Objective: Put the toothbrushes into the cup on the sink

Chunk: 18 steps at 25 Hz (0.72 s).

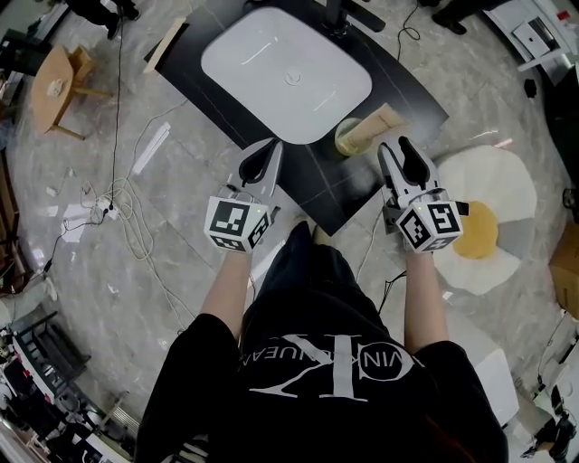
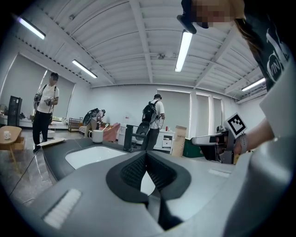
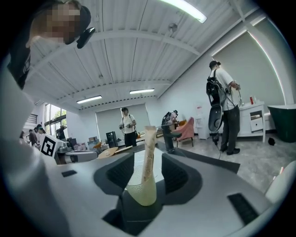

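A pale yellow cup (image 1: 347, 137) stands on the black counter (image 1: 336, 192) by the front right corner of the white sink (image 1: 242, 54). A beige toothbrush (image 1: 382, 119) leans out of the cup toward the right. My right gripper (image 1: 394, 145) hangs just right of the cup and is open. In the right gripper view the cup (image 3: 138, 194) and toothbrush (image 3: 149, 148) show between the pads, which do not touch them. My left gripper (image 1: 270, 149) hovers over the counter's front edge left of the cup, shut and empty; its pads (image 2: 135, 172) meet at the tips.
A black faucet (image 1: 336, 18) stands behind the sink. A white mug (image 2: 97, 135) sits at the counter's far left. An egg-shaped rug (image 1: 479, 231) lies on the floor to the right, cables (image 1: 122, 212) and a wooden table (image 1: 54, 86) to the left. People stand in the background.
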Tool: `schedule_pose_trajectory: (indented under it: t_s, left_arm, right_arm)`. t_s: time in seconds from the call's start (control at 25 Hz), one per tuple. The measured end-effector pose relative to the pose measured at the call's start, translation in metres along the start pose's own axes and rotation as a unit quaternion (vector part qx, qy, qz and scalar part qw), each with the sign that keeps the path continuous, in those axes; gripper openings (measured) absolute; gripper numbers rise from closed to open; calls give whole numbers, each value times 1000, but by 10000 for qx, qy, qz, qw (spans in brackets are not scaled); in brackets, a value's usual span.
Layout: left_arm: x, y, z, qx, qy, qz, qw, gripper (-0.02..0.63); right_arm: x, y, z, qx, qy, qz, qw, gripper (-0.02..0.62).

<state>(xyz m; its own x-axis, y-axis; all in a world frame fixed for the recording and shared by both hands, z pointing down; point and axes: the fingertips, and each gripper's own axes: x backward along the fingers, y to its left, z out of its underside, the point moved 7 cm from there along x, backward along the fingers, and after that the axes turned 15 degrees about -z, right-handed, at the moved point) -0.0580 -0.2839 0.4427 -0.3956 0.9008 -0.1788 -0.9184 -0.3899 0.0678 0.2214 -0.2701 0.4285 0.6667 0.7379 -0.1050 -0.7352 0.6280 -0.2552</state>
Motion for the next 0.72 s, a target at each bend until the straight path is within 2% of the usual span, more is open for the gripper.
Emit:
schedule_pose_trajectory:
  t_s: [0.32,0.72]
  left_arm:
    - [-5,-7,-15,-68,-141,129,9998,11]
    - [-1,-15,-36,-155,-340,204,9991,11]
  right_arm:
    - [19,4,-10,32,-57,72,10000,68]
    - [33,14,-26,164,-178,9,9997,51]
